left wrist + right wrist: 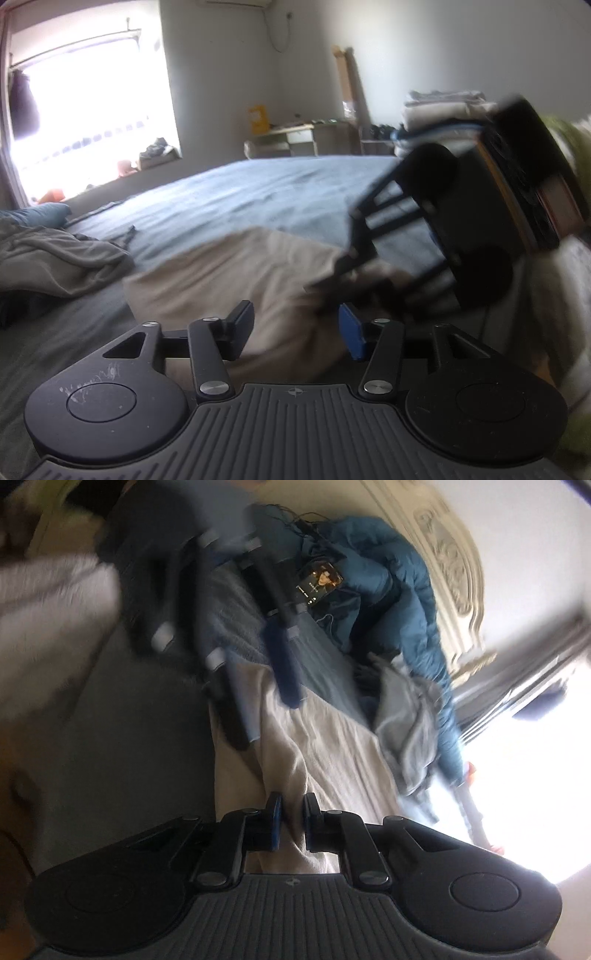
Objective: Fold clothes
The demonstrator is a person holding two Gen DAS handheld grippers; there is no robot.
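Note:
A beige garment (229, 273) lies on the blue bed sheet (258, 184), partly folded, with its right edge lifted. My left gripper (295, 328) hovers just above its near part, open, and its fingers do not press the cloth. My right gripper (351, 266) comes in from the right, blurred, with its tips at the raised edge. In the right wrist view, my right gripper (293, 819) has its jaws nearly together on a ridge of the beige garment (325, 746). The left gripper (266, 718) shows beyond it, blurred, over the cloth's far end.
A crumpled grey blanket (55, 258) lies left of the garment. A blue duvet (388, 590) and a phone (319, 583) sit by the carved headboard (443, 554). A stack of folded laundry (443, 103) and a desk (303, 136) stand past the bed, and a bright window (92, 110) is at left.

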